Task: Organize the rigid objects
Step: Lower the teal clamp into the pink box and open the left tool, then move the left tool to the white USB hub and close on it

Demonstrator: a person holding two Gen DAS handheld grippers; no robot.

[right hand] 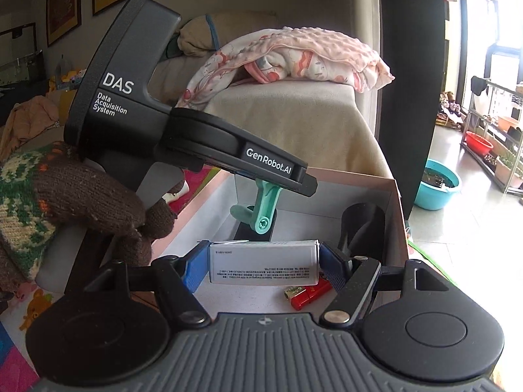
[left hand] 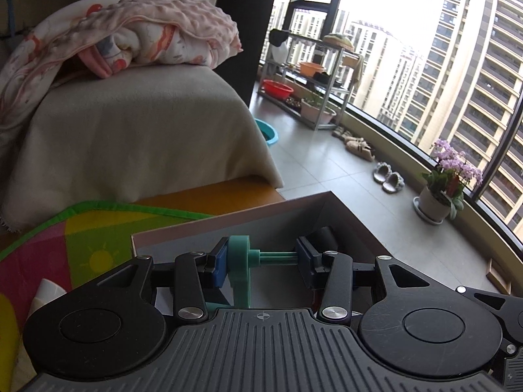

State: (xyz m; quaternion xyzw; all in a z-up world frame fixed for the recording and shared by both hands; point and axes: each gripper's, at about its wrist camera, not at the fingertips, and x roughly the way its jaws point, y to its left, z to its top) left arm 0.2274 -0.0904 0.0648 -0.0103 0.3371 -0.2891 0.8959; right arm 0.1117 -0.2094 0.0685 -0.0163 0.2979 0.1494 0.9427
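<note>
My left gripper (left hand: 261, 261) is shut on a teal plastic part (left hand: 243, 261), a disc with a rod, held over the open cardboard box (left hand: 228, 219). In the right wrist view the left gripper (right hand: 261, 176) holds the same teal part (right hand: 264, 209) above the box (right hand: 394, 215). My right gripper (right hand: 263, 263) is shut on a small white carton (right hand: 263, 263) with printed text, held over the near side of the box. A red lighter (right hand: 310, 295) and a black cylinder (right hand: 362, 225) lie inside the box.
A colourful play mat (left hand: 81, 245) lies left of the box. A sofa (left hand: 130, 130) with a pink blanket (left hand: 130, 29) stands behind. A blue basin (right hand: 438, 187), slippers (left hand: 389, 176), a flower pot (left hand: 438, 196) and a shelf rack (left hand: 310, 75) stand on the tiled floor at the right.
</note>
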